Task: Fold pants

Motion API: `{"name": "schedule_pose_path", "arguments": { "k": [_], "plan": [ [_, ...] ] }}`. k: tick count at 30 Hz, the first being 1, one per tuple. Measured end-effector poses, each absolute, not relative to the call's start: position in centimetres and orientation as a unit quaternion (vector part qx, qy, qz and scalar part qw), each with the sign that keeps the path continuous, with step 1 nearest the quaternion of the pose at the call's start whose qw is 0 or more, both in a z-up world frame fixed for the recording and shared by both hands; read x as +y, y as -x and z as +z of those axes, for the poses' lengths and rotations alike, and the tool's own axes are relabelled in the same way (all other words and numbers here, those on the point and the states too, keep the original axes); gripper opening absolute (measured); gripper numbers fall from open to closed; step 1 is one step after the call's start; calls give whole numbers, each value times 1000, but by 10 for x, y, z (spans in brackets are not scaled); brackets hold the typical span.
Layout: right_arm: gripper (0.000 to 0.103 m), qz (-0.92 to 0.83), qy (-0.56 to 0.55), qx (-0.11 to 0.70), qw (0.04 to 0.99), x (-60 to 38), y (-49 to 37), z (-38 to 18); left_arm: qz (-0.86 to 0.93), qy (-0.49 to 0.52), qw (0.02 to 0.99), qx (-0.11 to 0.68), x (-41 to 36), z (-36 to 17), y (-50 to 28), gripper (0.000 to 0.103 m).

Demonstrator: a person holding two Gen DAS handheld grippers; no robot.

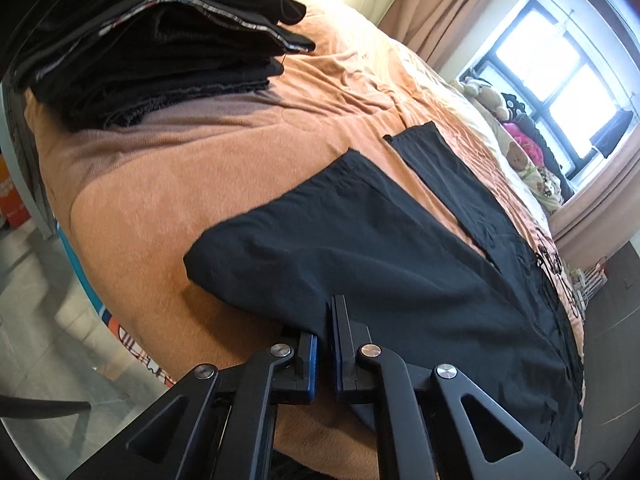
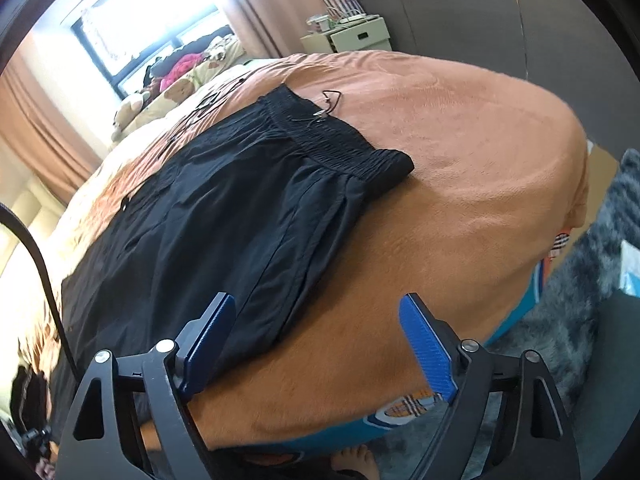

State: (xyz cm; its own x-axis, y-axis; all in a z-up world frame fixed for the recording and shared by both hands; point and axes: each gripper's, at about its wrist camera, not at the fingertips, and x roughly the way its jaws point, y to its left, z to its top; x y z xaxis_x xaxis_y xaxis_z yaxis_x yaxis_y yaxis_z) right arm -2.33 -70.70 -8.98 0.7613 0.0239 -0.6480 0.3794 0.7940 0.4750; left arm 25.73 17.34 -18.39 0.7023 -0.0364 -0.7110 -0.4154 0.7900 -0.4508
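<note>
2 tongs over orange-blanketed bed (image 1: 160,184): left tongs (image 1: 325,344) clenched on black lightweight pants (image 1: 360,248) leg edge; right tongs (image 2: 320,332) released above pants' side, near elastic waistband (image 2: 340,144).

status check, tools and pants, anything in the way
Left tool shut on pants edge. Right tool open, over blanket beside waistband. Pants flat, legs spread. Folded stack off aside, not blocking.

We see black pants (image 2: 224,216) on an orange blanket (image 2: 460,184), blue finger pads (image 2: 428,344), and pinkish-brown curtains (image 1: 452,4).
</note>
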Motion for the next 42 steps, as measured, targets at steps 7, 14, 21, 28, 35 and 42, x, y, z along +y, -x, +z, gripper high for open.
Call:
{"name": "schedule_pose_path", "arguments": {
  "k": [7,14,21,28,35,42],
  "plan": [
    [71,-93,-345,320,877,-734,-7,-99,99,300,877,361,174,-176,-264,6],
    [3,-87,-351,318,877,-757,-17,-92,79,293,887,349,177,-159,-270,4],
    [0,-76,-308,278,907,-757,5,-47,70,276,904,319,174,-122,-285,3],
    [0,-80,-330,252,906,-768,20,-35,62,259,920,287,165,-78,-308,3],
    [0,-70,-322,235,915,-761,5,-24,51,232,932,274,152,-44,-342,3],
    [0,-65,-324,234,914,-766,-22,-12,49,207,938,274,142,-25,-389,3]
  ]
}}
